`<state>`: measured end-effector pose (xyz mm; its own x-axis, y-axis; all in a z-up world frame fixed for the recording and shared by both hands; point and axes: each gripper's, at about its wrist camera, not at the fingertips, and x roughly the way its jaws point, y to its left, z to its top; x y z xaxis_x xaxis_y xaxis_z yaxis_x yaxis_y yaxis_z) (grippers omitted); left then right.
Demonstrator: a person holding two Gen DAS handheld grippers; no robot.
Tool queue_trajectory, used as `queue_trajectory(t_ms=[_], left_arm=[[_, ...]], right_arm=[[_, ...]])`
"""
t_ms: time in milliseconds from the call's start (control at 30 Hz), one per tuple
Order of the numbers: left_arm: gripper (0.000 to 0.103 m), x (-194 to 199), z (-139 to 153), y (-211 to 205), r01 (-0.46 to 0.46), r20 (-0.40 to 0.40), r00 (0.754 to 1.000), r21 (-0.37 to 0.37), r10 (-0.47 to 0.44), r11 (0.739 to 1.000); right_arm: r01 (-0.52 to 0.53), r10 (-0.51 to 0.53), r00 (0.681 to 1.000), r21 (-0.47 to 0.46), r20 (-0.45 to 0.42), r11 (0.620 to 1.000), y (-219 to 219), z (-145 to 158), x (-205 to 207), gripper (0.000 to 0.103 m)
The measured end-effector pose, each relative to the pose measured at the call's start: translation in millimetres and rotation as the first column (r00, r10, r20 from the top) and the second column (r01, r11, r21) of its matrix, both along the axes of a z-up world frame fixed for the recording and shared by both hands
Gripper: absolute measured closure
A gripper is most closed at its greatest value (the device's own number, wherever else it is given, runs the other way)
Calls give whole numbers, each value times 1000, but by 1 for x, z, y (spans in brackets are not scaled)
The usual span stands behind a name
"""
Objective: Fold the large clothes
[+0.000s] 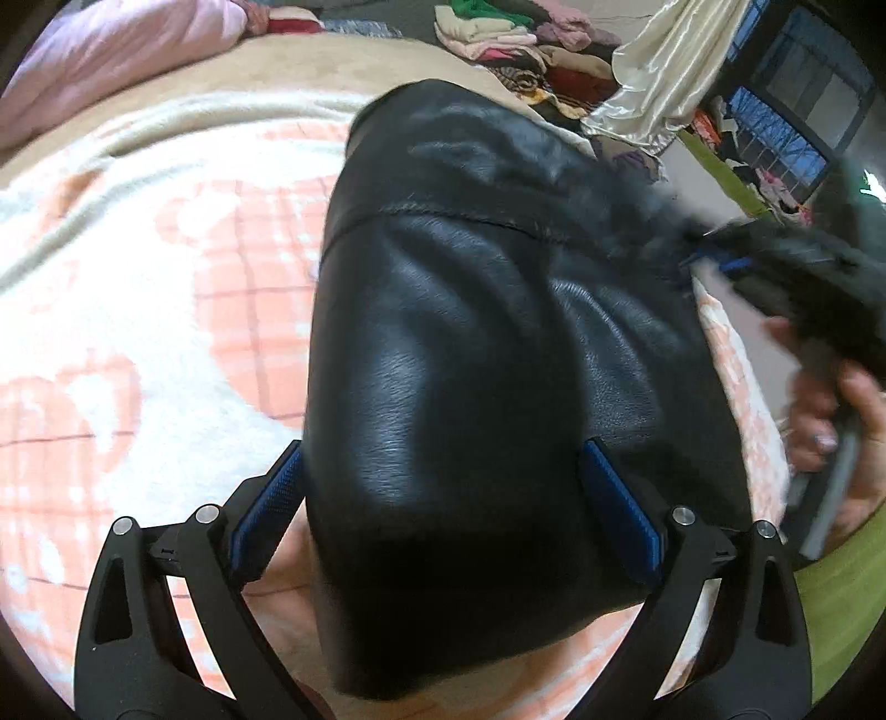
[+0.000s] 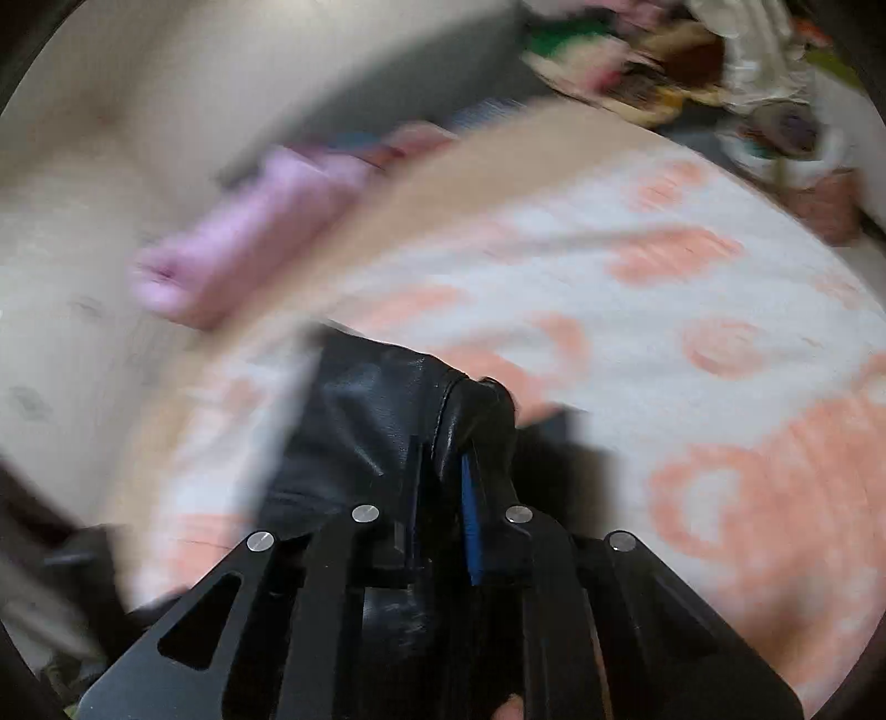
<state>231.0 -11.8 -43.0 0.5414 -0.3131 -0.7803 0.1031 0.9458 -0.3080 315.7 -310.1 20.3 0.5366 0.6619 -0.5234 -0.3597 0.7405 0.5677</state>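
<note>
A black leather garment (image 1: 487, 343) lies bunched on the pink-and-white blanket (image 1: 166, 310). My left gripper (image 1: 443, 498) is open, its blue-padded fingers (image 1: 620, 509) spread either side of the garment's near end. My right gripper (image 2: 443, 476) is shut on a fold of the same leather garment (image 2: 376, 421) and lifts it off the blanket (image 2: 692, 343); that view is blurred by motion. The right gripper also shows in the left wrist view (image 1: 720, 263) at the garment's far right edge, with the hand (image 1: 847, 437) that holds it.
A pink quilt (image 1: 111, 61) lies at the far left of the bed. A pile of mixed clothes (image 1: 526, 44) and a cream satin cloth (image 1: 664, 72) sit beyond the bed. A green surface (image 1: 841, 609) lies at the right edge.
</note>
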Motion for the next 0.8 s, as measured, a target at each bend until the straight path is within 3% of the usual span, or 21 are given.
queue_trajectory(t_ms=[67,200,300,567,667,800], left_arm=[[9,0,3,3,7,11,1000,-22,-6,1000],[9,-1,-3,-18,68,-1,998,55,-68,996],[9,-1,-10,-25,84,-10,996,27,-84,996],[9,-2,-13,-28,66,-8,998,23,-66,998],[9,-5,-12,-29,61,-5,998,29,-61,998],[9,-8,-11,-27,49,-5,999,25,-49,998]], right_arm=[[-13,13,1000,94,4,995,-12,-2,2,91],[75,-73,993,19,-98,997,-35,-54,17,91],[99,-100,989,-13,-107,995,-49,-74,17,90],[122,-130,990,-135,-53,983,-23,-76,4,86],[151,-158,986,-135,-46,979,-24,-72,-2,80],[168,-173,985,-158,-16,973,-25,-64,-8,63]])
